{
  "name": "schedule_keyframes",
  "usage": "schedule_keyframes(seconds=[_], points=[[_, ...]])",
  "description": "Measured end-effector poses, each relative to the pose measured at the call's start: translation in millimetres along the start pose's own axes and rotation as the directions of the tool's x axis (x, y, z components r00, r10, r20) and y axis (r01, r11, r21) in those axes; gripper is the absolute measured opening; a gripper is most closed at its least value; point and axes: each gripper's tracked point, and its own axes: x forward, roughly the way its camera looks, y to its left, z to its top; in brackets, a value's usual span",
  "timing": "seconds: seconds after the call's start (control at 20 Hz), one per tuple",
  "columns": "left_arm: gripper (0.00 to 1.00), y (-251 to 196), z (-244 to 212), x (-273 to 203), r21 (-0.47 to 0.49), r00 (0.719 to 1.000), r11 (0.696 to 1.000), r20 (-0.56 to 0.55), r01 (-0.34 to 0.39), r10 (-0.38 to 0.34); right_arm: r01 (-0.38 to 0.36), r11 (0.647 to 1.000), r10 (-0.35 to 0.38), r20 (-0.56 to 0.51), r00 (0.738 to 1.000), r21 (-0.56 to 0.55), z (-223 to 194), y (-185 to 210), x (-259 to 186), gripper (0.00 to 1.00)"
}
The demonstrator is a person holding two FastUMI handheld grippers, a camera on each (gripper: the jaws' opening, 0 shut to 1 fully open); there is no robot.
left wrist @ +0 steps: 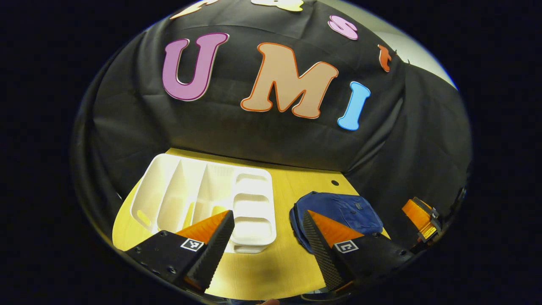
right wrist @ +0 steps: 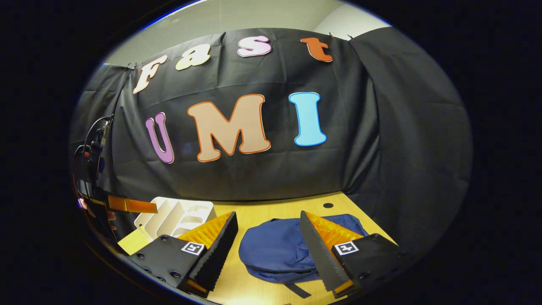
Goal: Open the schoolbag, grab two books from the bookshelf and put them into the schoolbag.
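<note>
A dark blue schoolbag (right wrist: 275, 250) lies flat on the yellow wooden table (right wrist: 262, 212), just beyond my right gripper (right wrist: 268, 213), whose fingers stand wide apart and hold nothing. The bag looks closed, and a strap trails toward the near edge. In the left gripper view the schoolbag (left wrist: 343, 212) sits ahead to the right and a white slotted bookshelf (left wrist: 203, 195) lies ahead to the left, its compartments showing bare white walls. My left gripper (left wrist: 267, 212) is open above the table between the two. The bookshelf (right wrist: 178, 218) also appears at the left of the right gripper view.
The right gripper (left wrist: 423, 218) appears at the far right of the left gripper view. The left gripper (right wrist: 131, 205), with a hand and cables, shows at the far left of the right gripper view. A small round hole (left wrist: 335, 183) marks the table near the back wall.
</note>
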Motion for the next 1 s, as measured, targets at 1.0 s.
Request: schedule_keyframes(seconds=[1.0], points=[[0.95, 29, -16, 4, 0.087, 0.994, 0.993, -0.076, 0.086, -0.079, 0.078, 0.997, -0.076, 0.083, 0.994, -0.025, 15, 44, -32, 0.94]])
